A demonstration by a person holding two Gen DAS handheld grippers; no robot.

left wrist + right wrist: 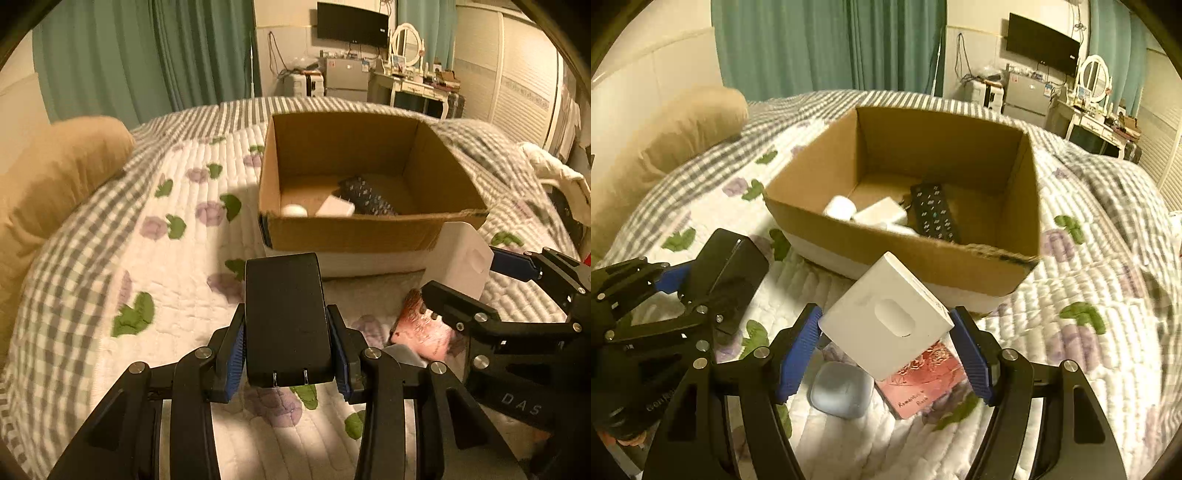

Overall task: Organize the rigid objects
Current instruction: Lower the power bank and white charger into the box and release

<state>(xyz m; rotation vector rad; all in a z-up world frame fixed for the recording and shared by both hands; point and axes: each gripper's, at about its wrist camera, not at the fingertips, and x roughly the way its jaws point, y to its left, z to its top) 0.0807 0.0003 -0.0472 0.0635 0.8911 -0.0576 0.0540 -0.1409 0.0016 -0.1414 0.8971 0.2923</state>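
The bed (166, 258) fills most of both views, under a quilted cover printed with purple flowers and green leaves, and a tan pillow (55, 177) lies at the left edge of the frame. An open cardboard box (351, 232) sits on the bed in the upper middle of both views. Inside it, on the floor near the front wall, lie a black remote (934, 214), a white block (882, 214) and a small white rounded piece (840, 208).

My left claw (288, 350) sits at the bottom centre of its own view, closed on a black case (286, 317), blue pads pressed to its two long sides; the case is lifted above the quilt, short of the box's front wall. My right claw (886, 343), bottom centre of its view, grips a white box (886, 321) at its edges, held tilted in the air just before the cardboard box's near rim.

Below the white box, on the quilt, lie a pink card (923, 384) printed with roses and, to its left, a pale blue rounded case (842, 391).
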